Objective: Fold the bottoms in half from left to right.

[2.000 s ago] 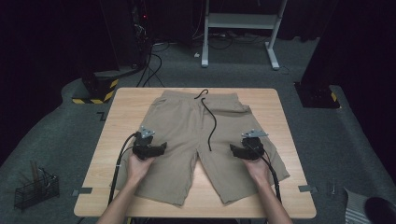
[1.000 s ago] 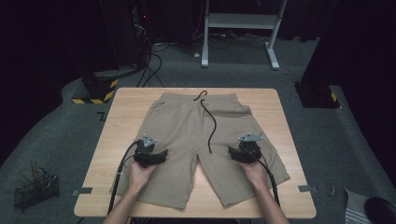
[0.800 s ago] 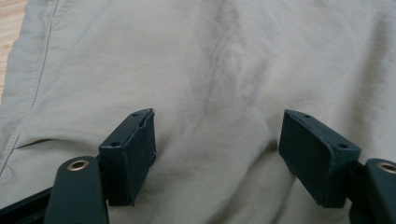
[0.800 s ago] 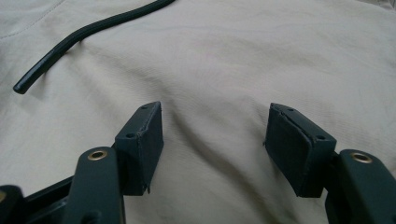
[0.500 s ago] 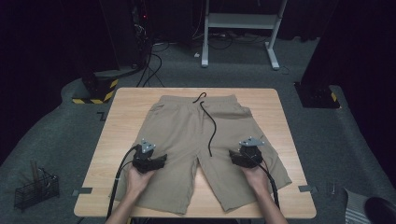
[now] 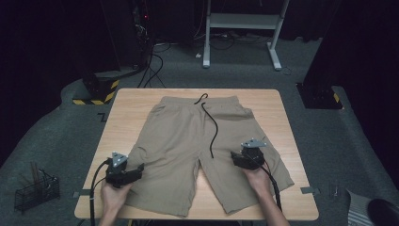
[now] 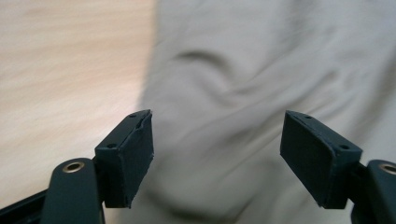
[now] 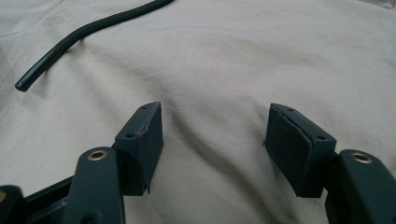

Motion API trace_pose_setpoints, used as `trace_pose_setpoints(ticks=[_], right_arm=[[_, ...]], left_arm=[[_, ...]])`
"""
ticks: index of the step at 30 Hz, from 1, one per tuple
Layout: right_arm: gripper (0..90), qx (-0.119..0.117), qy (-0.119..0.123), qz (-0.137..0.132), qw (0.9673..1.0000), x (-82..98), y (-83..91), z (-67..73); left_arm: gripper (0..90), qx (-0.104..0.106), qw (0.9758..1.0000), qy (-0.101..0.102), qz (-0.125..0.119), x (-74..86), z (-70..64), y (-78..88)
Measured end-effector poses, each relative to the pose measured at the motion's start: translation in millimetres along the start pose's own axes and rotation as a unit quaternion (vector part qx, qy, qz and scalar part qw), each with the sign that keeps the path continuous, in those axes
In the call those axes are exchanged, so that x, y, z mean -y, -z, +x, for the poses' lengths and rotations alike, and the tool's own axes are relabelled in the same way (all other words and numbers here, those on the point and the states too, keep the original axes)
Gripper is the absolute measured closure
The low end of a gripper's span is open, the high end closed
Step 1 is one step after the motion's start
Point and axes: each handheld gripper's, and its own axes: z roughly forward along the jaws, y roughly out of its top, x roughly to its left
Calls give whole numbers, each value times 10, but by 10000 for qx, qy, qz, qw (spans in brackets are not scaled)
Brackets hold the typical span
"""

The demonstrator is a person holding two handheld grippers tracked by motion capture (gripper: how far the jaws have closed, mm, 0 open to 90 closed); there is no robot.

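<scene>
Both hands are sitting lower and further out than two seconds back: the left hand-held gripper (image 6: pixel 123 173) is now pulled toward the near-left of the worktop (image 6: pixel 127 106), parked at the outer edge of the left leg, where earlier it was over mid-thigh; the right hand-held gripper (image 6: pixel 246 157) is shifted slightly nearer and outward on the right leg. The shorts (image 6: pixel 188 136) themselves are lying as before: flat, waistband toward the far edge, legs toward the person, roughly centred on the worktop. Left gripper view: jaws standing wide apart, nothing between them, hovering over the shorts' side edge with bare wood to one side; picture is motion-blurred, fabric showing soft folds there. Right gripper view: jaws also spread, nothing pinched, beige cloth beneath with shallow creases, the free end of the black drawstring (image 8: pixel 88 29) lying beyond the jaws, well clear of them. High view: drawstring (image 6: pixel 210 125) is running from the waistband down the middle toward the crotch, other end looping at the waistband. Fabric is plain khaki, mostly smooth, right leg hem flaring out toward the worktop's right side. Can't tell whether either gripper is touching the cloth.
</scene>
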Motion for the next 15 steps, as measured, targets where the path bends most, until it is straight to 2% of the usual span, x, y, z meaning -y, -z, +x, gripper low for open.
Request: trace_pose_setpoints(ticks=[1, 2, 3, 5, 10, 12, 14, 15], right_arm=[[368, 0, 0, 0, 10000, 0, 0, 0], [368, 1, -2, -1, 10000, 0, 0, 0], [369, 3, -2, 2, 10000, 0, 0, 1], [370, 11, -3, -5, 10000, 3, 2, 4], [369, -1, 12, -10, 10000, 40, 42, 22], [369, -9, 22, -9, 10000, 77, 82, 29], [369, -10, 15, -8, 10000, 90, 96, 31], [369, -10, 22, -7, 10000, 121, 129, 37]], left_arm=[[260, 0, 10000, 0, 0, 0, 0, 0], [260, -36, 9999, 148, 70, 74, 93, 29], [260, -17, 9997, 225, 94, 102, 124, 37], [262, 22, 9995, 275, 134, 141, 143, 36], [277, 18, 9996, 143, 240, 194, 74, -3], [282, -55, 9998, 33, 198, 230, 18, 6], [294, -75, 9998, 5, 200, 241, -1, 15], [300, -100, 9997, -86, 198, 272, -41, 43]])
